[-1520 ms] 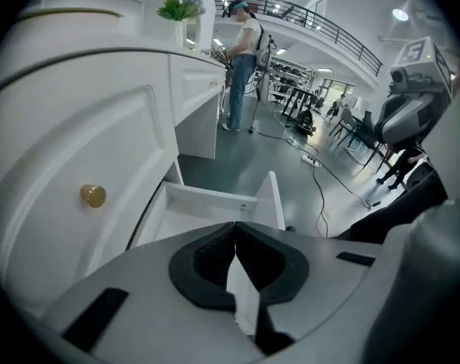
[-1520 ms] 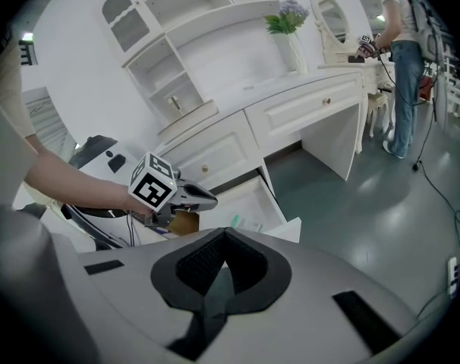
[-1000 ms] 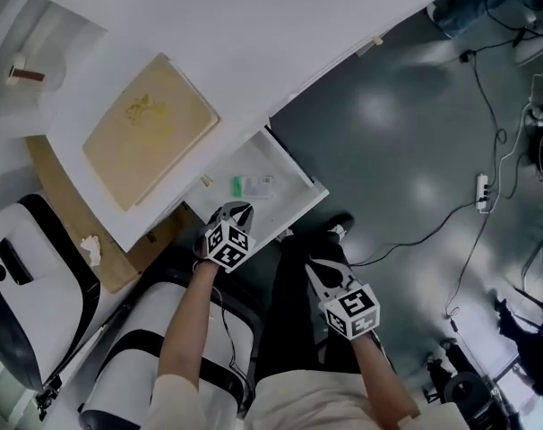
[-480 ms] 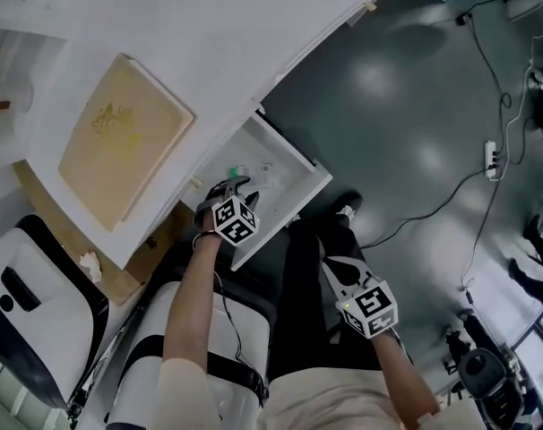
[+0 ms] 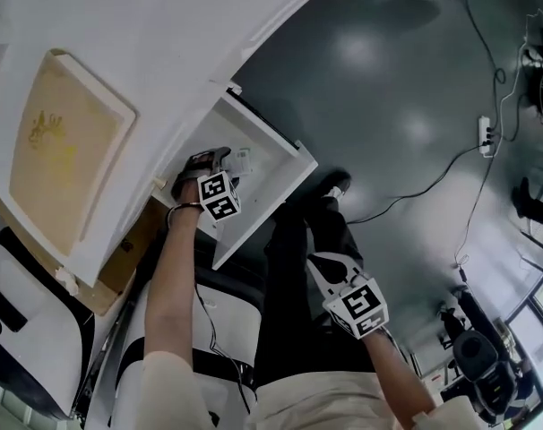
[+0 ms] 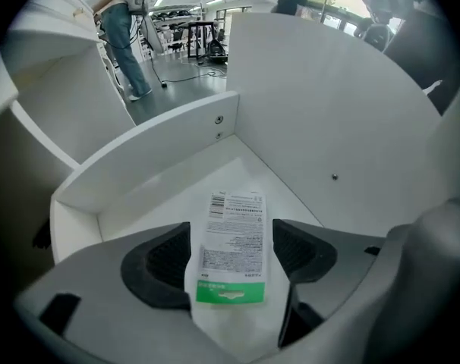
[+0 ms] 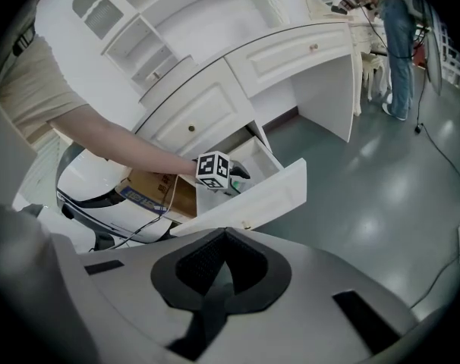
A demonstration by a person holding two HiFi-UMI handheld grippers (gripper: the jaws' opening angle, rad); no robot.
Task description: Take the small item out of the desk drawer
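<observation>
A grey, glossy floor is seen across the right of the head view, with a cable trailed over it to a power strip. The upper left is taken up by a white desk, on which a cream tray is laid flat. A white and black chair is placed at the lower left, and a cardboard box is tucked under the desk edge beside it.

A white drawer is pulled out from the desk over the floor. The left gripper is reached steeply down into it. Its jaws have just been opening and are spread wide, one dark pad to each side of a small white packet with a green band and printed text. The packet is laid flat on the drawer bottom, near the corner where two drawer walls meet; it is not pinched by the pads and is not lifted.

The right gripper is held well apart from the drawer, out over the person's dark trousers. Its jaws are closed together and nothing is carried between them.
</observation>
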